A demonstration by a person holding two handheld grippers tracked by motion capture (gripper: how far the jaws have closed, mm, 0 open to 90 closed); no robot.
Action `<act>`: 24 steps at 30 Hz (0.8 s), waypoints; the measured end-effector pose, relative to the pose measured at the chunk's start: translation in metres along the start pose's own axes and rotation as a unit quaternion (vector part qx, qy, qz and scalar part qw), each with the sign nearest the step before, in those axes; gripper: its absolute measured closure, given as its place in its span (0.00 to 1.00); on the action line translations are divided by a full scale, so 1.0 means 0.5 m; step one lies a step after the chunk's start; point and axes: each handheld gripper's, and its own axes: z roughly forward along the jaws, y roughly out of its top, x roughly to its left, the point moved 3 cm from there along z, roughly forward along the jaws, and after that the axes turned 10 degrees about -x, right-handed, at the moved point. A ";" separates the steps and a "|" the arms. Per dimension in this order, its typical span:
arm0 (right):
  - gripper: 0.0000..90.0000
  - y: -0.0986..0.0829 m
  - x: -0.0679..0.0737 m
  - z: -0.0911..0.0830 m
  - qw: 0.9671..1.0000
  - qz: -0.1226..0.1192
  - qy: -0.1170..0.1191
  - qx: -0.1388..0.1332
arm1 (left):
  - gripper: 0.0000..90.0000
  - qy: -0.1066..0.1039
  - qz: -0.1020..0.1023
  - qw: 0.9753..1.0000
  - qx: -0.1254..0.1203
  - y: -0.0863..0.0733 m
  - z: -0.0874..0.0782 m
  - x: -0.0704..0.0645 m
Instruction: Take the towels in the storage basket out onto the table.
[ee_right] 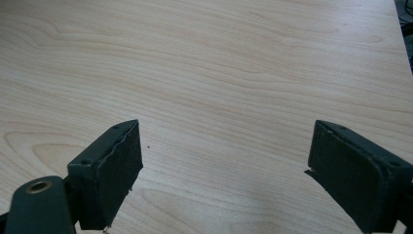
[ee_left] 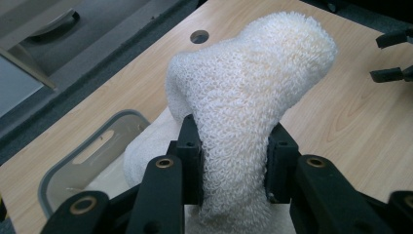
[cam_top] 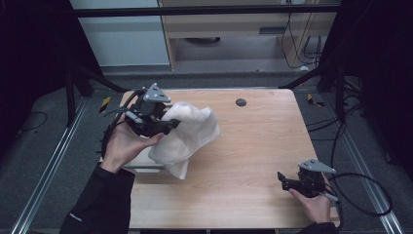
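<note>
The left gripper (ee_left: 233, 161) pinches a white towel (ee_left: 248, 92), lifted above a clear container (ee_left: 83, 161) (near the table's left edge). The right gripper (ee_right: 226, 170) gapes wide over bare table (ee_right: 219, 58).

Mostly hidden under the white towel (cam_top: 187, 134): a clear lidded container (ee_left: 92, 156) near the table's (cam_top: 253, 146) left edge. Contents too blurred to tell. Cut off at the bottom edge: both forearms.
</note>
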 end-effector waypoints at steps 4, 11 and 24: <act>0.14 -0.001 -0.008 -0.001 1.000 0.000 -0.006 -0.002 | 0.74 -0.008 0.010 1.000 0.002 0.012 0.019 -0.020; 0.14 -0.002 -0.019 -0.004 1.000 0.009 -0.016 -0.003 | 0.74 -0.023 0.022 0.999 0.007 0.026 0.063 -0.054; 0.14 -0.003 -0.020 -0.004 1.000 0.008 -0.016 -0.002 | 0.74 -0.050 0.027 0.998 0.008 0.040 0.147 -0.111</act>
